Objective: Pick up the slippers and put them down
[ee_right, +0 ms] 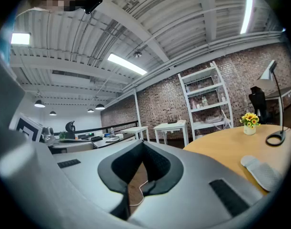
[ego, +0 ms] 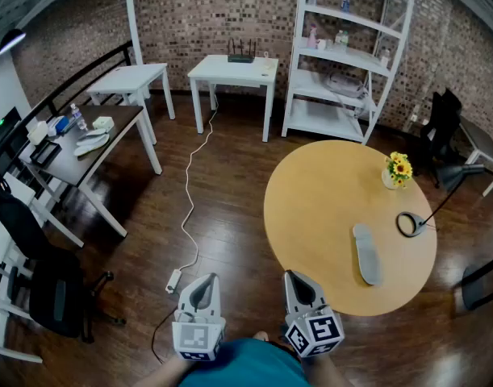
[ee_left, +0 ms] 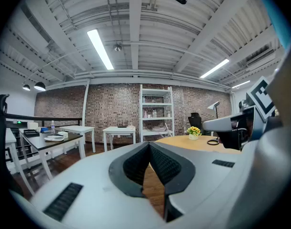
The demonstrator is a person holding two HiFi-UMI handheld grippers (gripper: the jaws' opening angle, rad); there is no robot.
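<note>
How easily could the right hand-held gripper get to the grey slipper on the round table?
Probably yes. The grey slipper lies on the round table, with only bare tabletop between it and the right hand-held gripper. Its jaws are shut, so they would have to open first.

Slipper [ego: 365, 254]: grey. Round table [ego: 319, 200]: light tan wood. Flowers [ego: 400, 168]: yellow. Floor [ego: 230, 216]: dark brown planks. Brick wall [ego: 190, 14]: mottled red-brown. Left gripper [ego: 206, 279] and right gripper [ego: 292, 276]: grey, with black-and-white square markers.
</note>
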